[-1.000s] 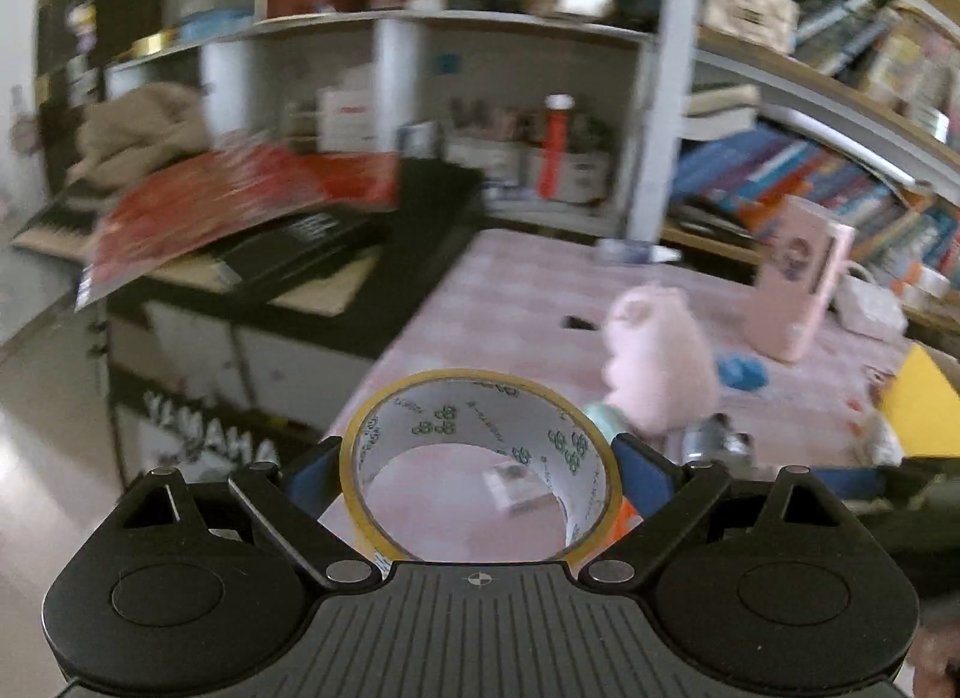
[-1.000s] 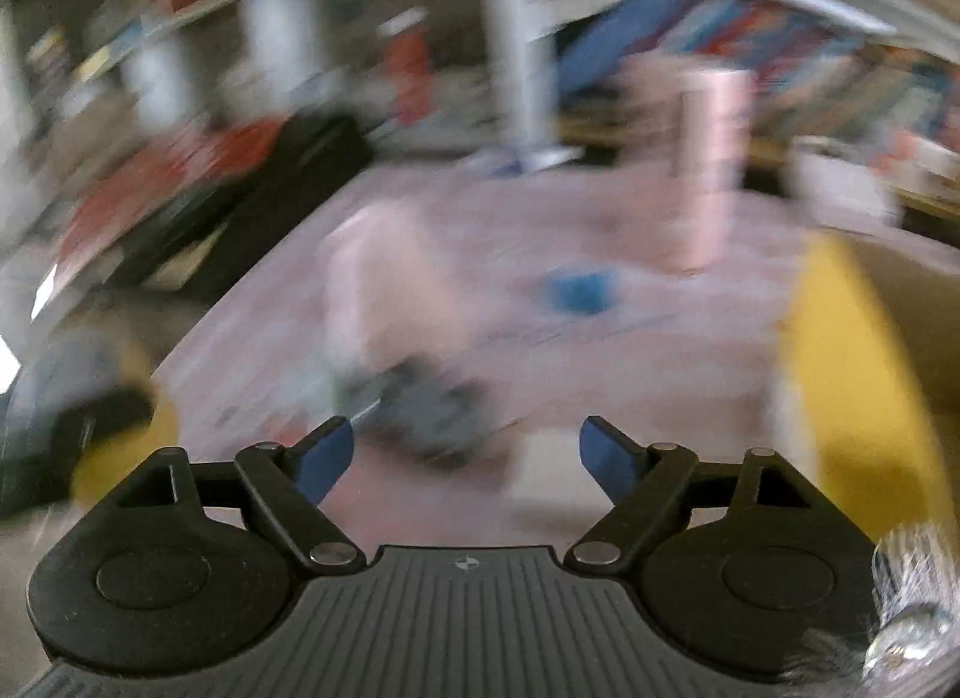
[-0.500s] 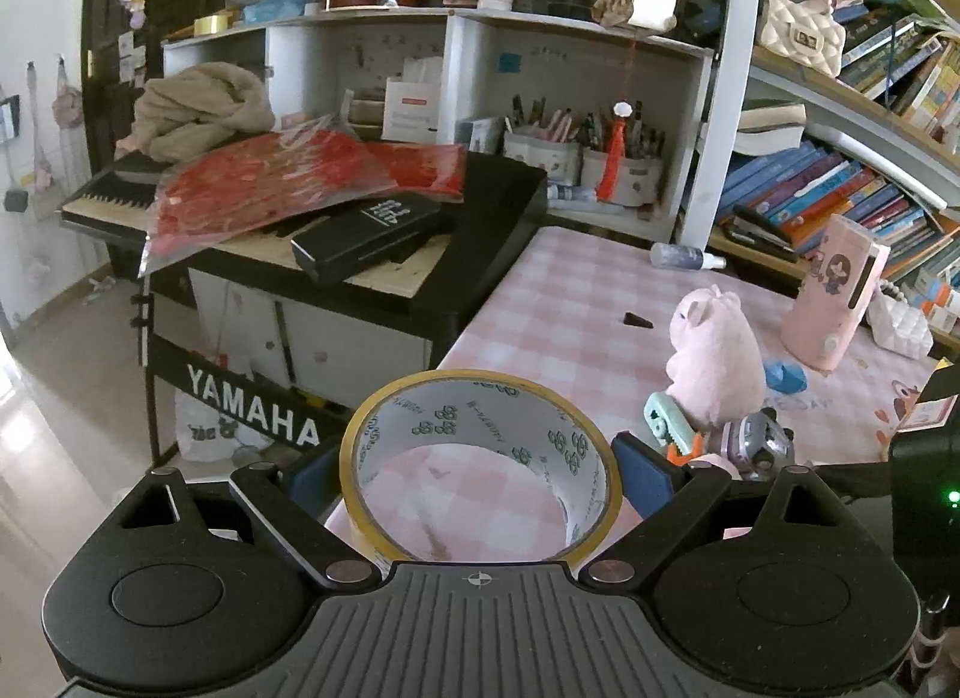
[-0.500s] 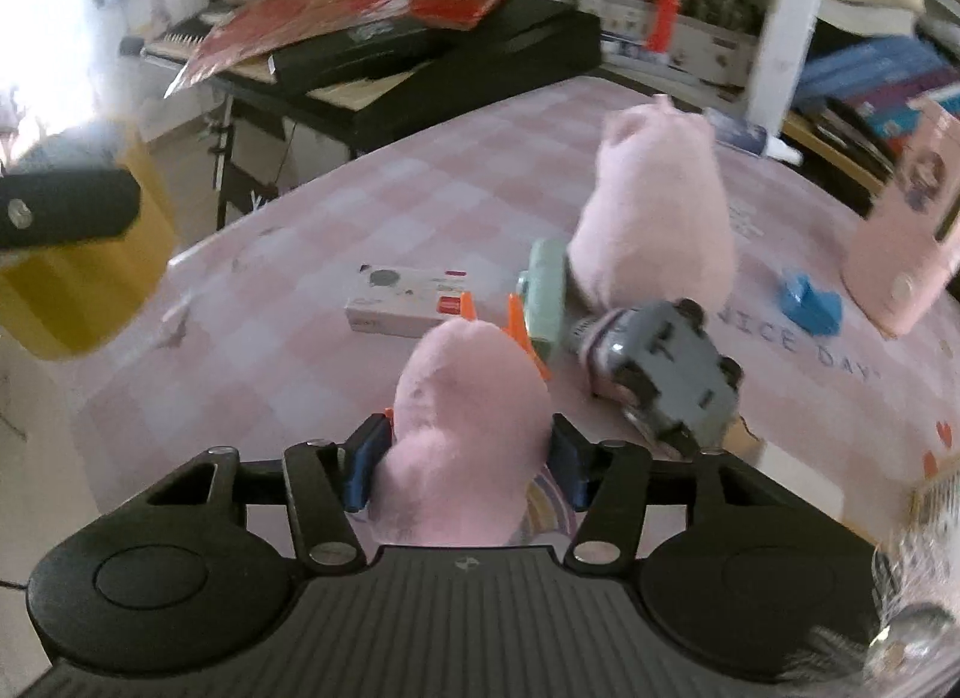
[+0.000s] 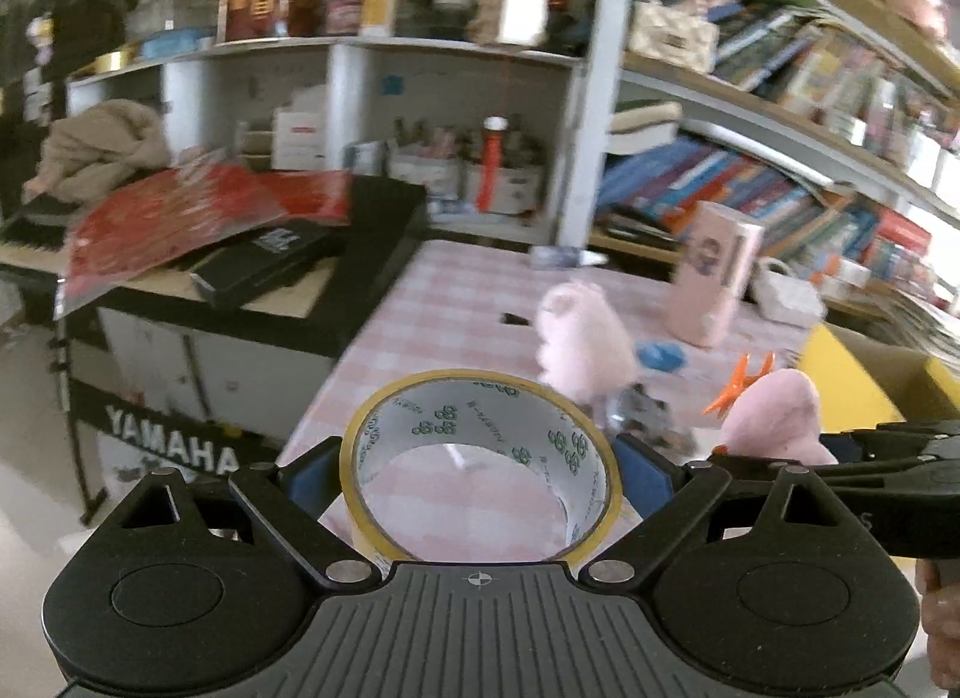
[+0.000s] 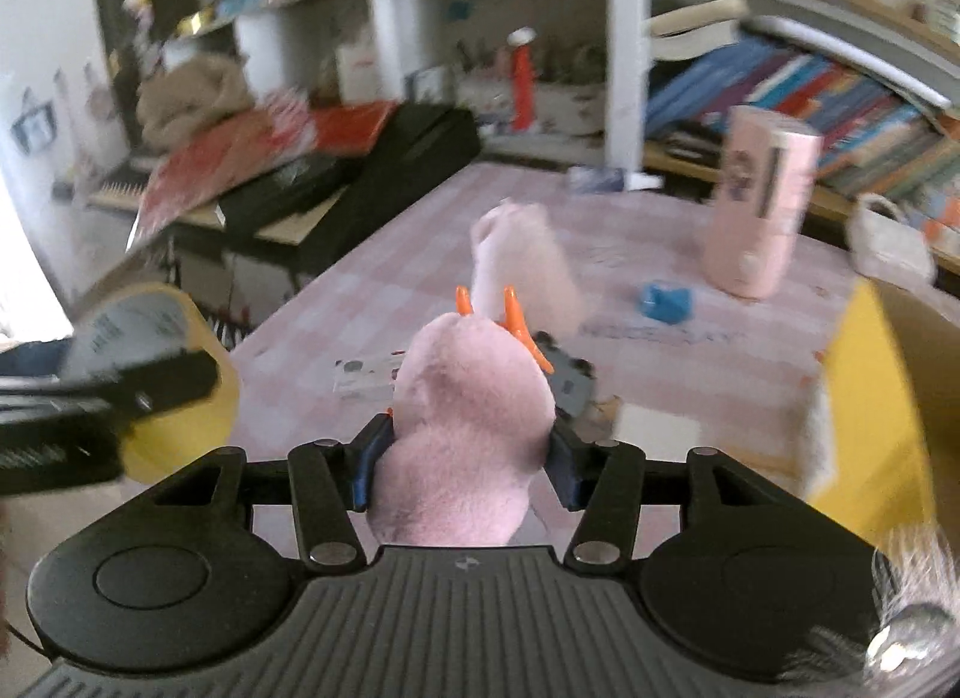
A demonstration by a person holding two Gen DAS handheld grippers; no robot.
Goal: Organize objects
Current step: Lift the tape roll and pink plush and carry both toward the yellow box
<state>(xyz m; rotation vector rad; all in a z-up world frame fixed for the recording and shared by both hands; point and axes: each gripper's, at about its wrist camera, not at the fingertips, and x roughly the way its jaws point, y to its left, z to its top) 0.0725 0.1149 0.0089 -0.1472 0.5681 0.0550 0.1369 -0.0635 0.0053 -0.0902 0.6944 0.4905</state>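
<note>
The left gripper (image 5: 477,467) is clamped across the outer wall of a tape roll (image 5: 480,458), its fingers pressing the roll's left and right sides. The roll is held with its open core facing forward, clear above the near edge of the table (image 5: 444,302). This grip across the diameter probably keeps the rigid ring from slipping during carry.

The right gripper (image 6: 465,452) is clamped on a pink plush toy (image 6: 471,434), squeezing the soft body at its waist so the bulk bulges above and below the fingers. Orange prongs (image 6: 510,308) show just past the toy; whether they belong to it or to a separate item cannot be told. The toy is off the table, raised above its near part.

A yellow box (image 6: 864,398) stands at the right of the table and is a likely destination; that is a judgement only. A second pink plush (image 6: 522,260), a toy car (image 6: 570,383), a blue item (image 6: 663,302) and a pink cylinder (image 6: 759,206) remain on the table.

Change from half a second earlier: the plush toy was then low, close to the table beside the toy car; it now rides higher with the car below and behind it. Both views show motion blur. The tape roll's grip is unchanged.
</note>
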